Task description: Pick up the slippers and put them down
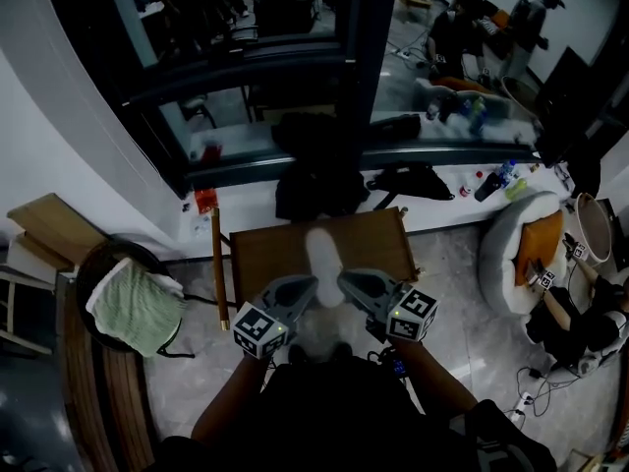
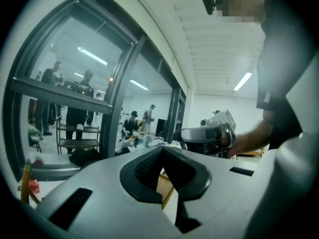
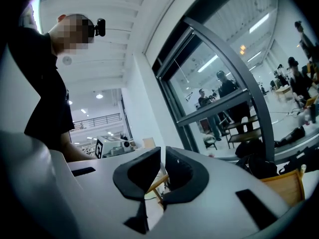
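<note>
A white slipper [image 1: 319, 251] lies lengthwise on a small brown wooden table [image 1: 265, 254] in the head view; it is blurred. Just in front of it my two grippers are held up, tips turned toward each other. The left gripper [image 1: 313, 287] [image 2: 162, 153] has its jaws together with nothing between them. The right gripper [image 1: 342, 279] [image 3: 163, 156] also has its jaws closed to a sliver and holds nothing. Neither touches the slipper. Each gripper view shows the other gripper across from it: the right gripper [image 2: 215, 133] and the left gripper [image 3: 110, 146]. I see no second slipper clearly.
A green cloth [image 1: 131, 308] lies over a round wooden stand at the left. At the right stands a white cushioned seat [image 1: 506, 264] with an orange pillow. Black bags [image 1: 314, 185] and bottles [image 1: 496, 180] line the window ledge. A person [image 1: 580, 323] sits at the far right.
</note>
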`<state>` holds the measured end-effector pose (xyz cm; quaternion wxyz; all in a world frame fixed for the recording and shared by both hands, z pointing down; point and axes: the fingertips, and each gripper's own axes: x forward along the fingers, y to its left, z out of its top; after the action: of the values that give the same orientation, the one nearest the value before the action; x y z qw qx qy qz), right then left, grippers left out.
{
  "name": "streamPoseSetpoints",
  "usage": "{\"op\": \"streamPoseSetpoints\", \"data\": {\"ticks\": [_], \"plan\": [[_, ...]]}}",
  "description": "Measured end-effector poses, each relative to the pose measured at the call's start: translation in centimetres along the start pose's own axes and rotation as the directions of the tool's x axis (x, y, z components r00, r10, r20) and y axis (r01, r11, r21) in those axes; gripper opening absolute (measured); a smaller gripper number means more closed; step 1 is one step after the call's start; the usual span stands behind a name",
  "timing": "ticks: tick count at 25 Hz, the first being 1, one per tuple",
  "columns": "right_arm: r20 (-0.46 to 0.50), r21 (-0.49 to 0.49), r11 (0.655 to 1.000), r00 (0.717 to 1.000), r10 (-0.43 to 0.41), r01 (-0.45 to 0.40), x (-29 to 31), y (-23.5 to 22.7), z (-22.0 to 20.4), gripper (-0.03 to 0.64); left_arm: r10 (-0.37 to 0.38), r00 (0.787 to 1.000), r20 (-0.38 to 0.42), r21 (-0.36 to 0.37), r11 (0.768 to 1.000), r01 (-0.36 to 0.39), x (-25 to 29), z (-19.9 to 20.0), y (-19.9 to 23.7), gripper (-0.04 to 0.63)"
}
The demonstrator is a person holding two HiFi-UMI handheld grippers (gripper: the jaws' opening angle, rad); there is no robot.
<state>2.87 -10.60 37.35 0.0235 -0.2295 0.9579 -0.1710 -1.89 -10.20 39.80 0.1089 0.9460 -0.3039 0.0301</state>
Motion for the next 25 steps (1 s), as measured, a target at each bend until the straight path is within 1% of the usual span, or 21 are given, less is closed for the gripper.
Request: {"op": "streamPoseSetpoints", "data": {"ticks": [9,11,25], "plan": [[-0.027,-0.016,1.0,0.999,-0.017,0.017,0.4,-0.3,-0.5,0.037,-0.029,1.0,-0.004,0.019,0.999,0.029,0.2,0.3,0.0,0.006],[-0.029,-0.022,1.0,0.999,-0.019,0.018,0.5,-0.3,-0.3,0.035,-0.034,0.999,0.005,0.025,0.999,0.033,0.2,0.9,-0.1,0.006],[-0.025,-0.046,0.999,0.999,-0.021,0.02,1.2,-0.1,0.2,0.031,-0.034,0.999,0.027,0.055,0.998,0.033,-0.3,2.2,0.0,0.006]]}}
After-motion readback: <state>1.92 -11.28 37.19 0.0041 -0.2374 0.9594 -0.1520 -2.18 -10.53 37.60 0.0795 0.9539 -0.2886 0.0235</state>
